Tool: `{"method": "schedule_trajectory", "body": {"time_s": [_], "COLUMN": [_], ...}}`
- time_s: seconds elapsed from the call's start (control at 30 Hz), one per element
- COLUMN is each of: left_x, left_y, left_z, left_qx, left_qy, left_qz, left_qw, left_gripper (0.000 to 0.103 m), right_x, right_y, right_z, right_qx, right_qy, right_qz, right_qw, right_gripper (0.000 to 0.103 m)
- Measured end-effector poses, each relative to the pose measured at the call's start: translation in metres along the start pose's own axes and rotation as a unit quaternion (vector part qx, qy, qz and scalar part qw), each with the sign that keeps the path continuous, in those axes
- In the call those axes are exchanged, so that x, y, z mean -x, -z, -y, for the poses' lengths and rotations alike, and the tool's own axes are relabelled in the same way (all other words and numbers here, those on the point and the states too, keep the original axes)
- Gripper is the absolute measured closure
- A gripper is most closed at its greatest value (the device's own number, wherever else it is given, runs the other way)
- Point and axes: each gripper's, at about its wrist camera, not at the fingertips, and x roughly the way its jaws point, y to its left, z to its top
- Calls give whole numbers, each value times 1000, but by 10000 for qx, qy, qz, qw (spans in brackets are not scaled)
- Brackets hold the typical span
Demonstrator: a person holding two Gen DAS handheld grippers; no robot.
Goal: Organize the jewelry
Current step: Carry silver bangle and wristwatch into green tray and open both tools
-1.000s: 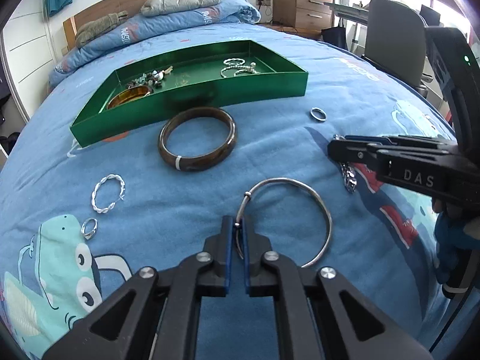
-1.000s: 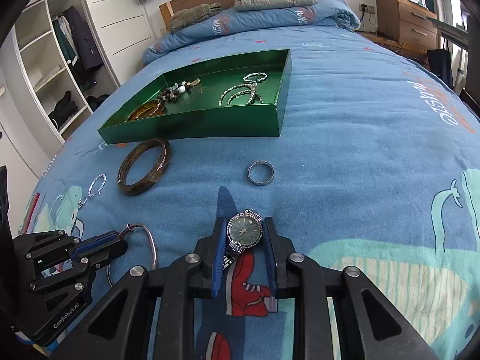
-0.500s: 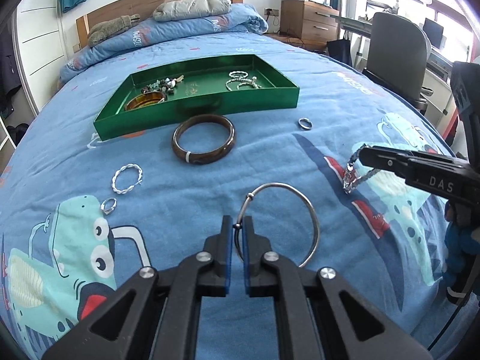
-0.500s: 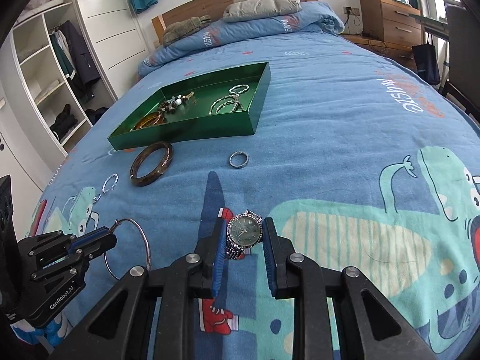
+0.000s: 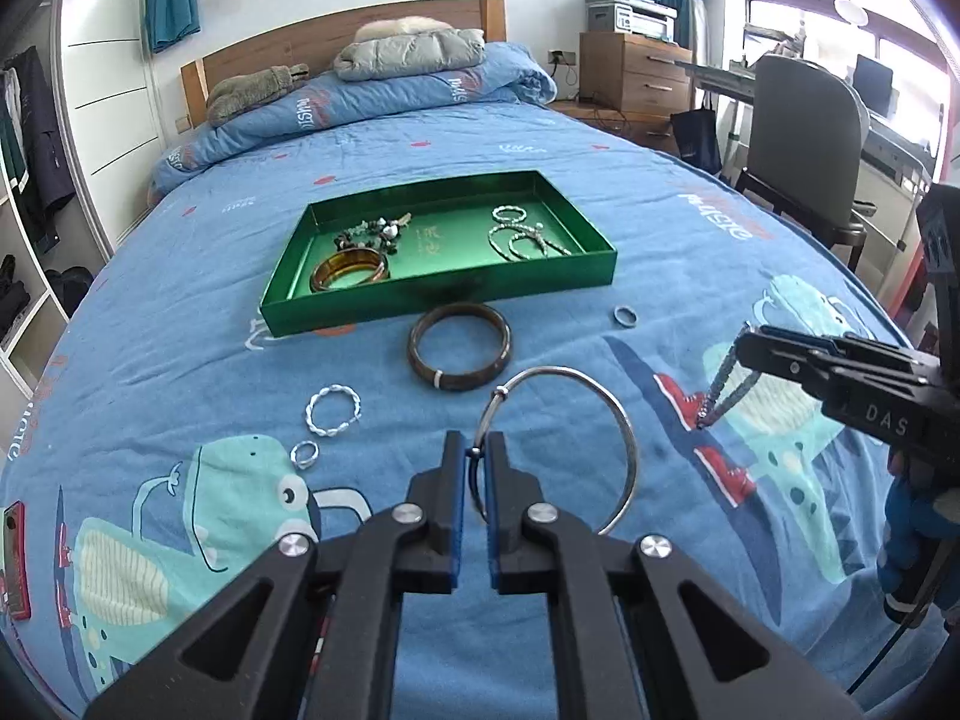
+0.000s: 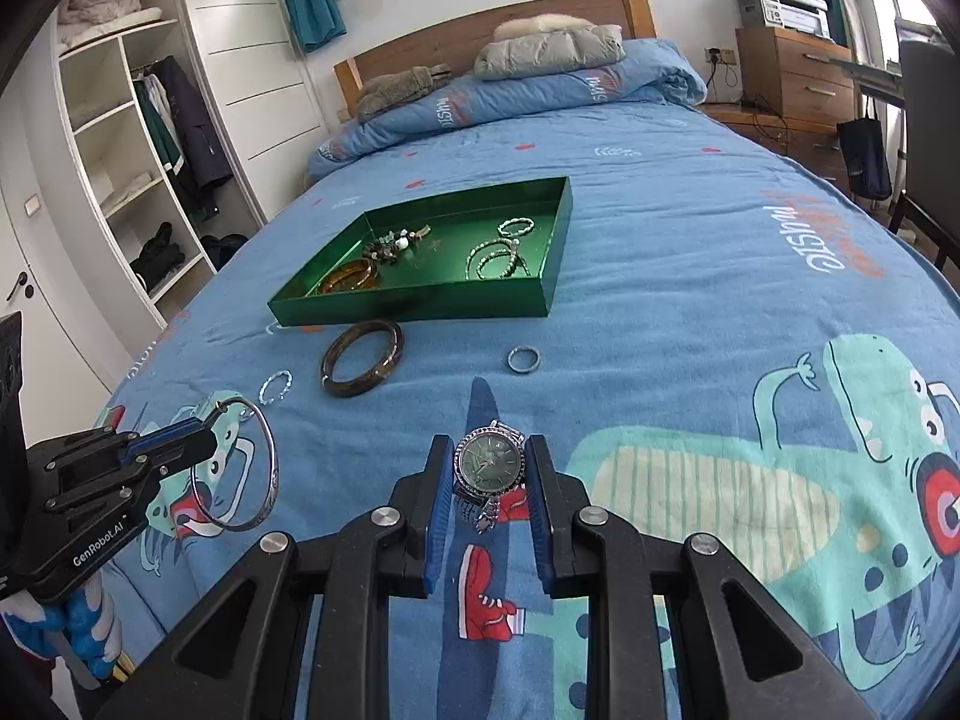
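My left gripper is shut on a thin silver bangle and holds it above the bed; it also shows in the right wrist view. My right gripper is shut on a silver watch with a green dial, its band hanging down. The green tray lies farther up the bed and holds an amber bangle, beads and silver chains.
On the blue bedspread lie a dark brown bangle, a small ring, a twisted silver ring and a small silver ring. A chair and desk stand right, a wardrobe left.
Both grippers have risen from the bedspread with the bangle and the watch lifted clear; the tray and loose jewelry look farther away.
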Motion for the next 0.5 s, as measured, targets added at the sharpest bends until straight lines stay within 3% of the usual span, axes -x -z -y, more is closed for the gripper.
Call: {"method": "schedule_trajectory", "body": {"time_s": [0.27,0.37,0.5], "left_x": [-29,-57,-108], "left_y": [-79,-109,-131], "left_z": [-37,-46,-53], "left_qx": [408,456,480], "left_qy": [-66,-120,-245], "left_qz": [304,348,119], "left_qw": [9987,9983,9985], "left_gripper": [98,98,98], "right_x": [-10,-32,-77], "right_y": [-75,-109,-147], "right_z": [-14,-18,-19], "right_qx": [339,436,522], "right_qy": [-140,-174,-256], "right_qz": [485,569,451], "right_qw": [9981,9973,9973], "right_gripper": [79,79,79]}}
